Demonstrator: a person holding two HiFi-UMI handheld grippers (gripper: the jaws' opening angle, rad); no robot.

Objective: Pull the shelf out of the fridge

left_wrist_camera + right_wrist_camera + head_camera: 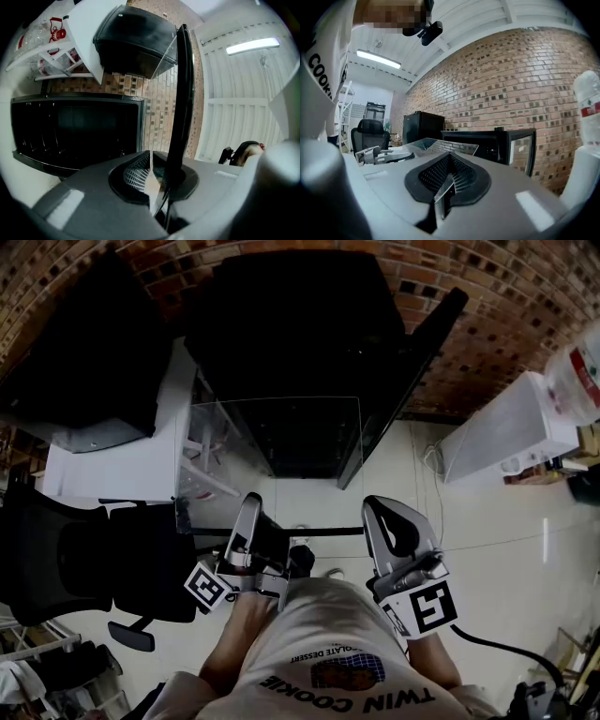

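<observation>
Left gripper (251,504) and right gripper (377,510) pinch the glass shelf (281,451) by its near edge, long axis crosswise before the fridge (300,334).

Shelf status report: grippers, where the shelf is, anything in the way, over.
Left gripper, right gripper: jaws shut on shelf, near edge. Shelf looks out of fridge, held in front. Open door close on right, office chair off left.

You're working in an office-like room. A brick wall (506,324) runs behind the black fridge (291,334), and an office chair (66,559) and water cooler (516,432) stand nearby.
</observation>
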